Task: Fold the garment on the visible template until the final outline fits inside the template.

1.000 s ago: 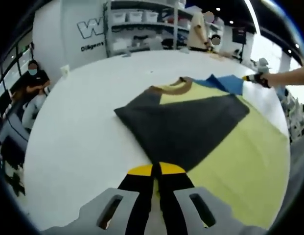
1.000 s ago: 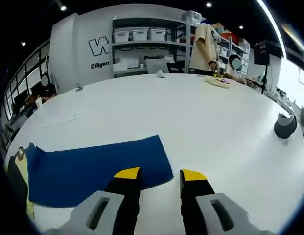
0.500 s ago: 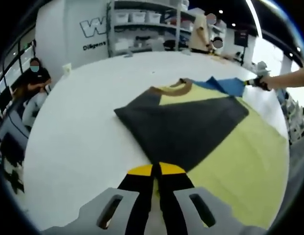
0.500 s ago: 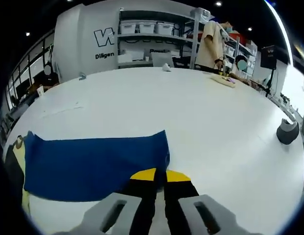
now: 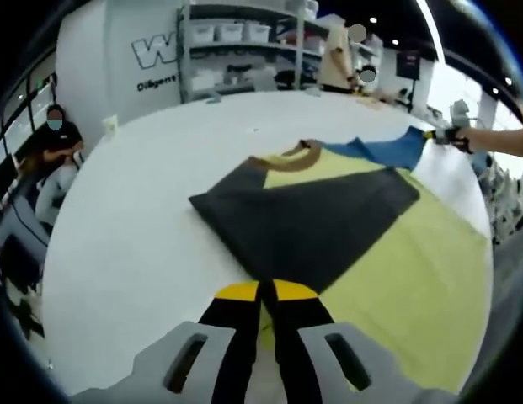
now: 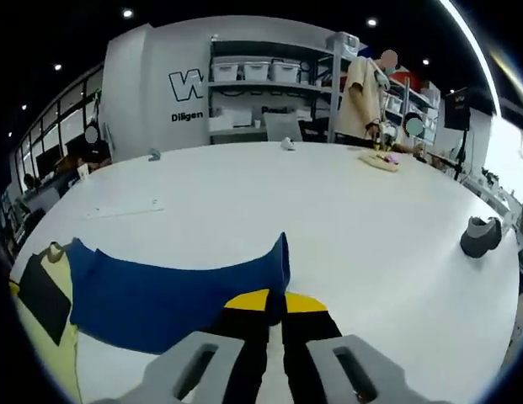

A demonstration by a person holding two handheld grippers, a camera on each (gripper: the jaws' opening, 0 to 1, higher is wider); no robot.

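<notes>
The garment lies on the white table: a yellow-green body, a dark grey part folded across it, a brown collar and a blue sleeve. My left gripper is shut on the near corner of the dark grey part. In the right gripper view, my right gripper is shut on the end edge of the blue sleeve and holds it raised off the table. The right gripper also shows at the far right of the left gripper view, at the sleeve's tip.
A grey cap-like object sits on the table at the right. Small items lie at the far edge, near a standing person. Shelves with bins stand behind. A person sits beside the table's left.
My right gripper went from open to shut on the blue sleeve's end, then lifted it so the edge curls up. The left gripper stayed shut on the dark grey corner.
</notes>
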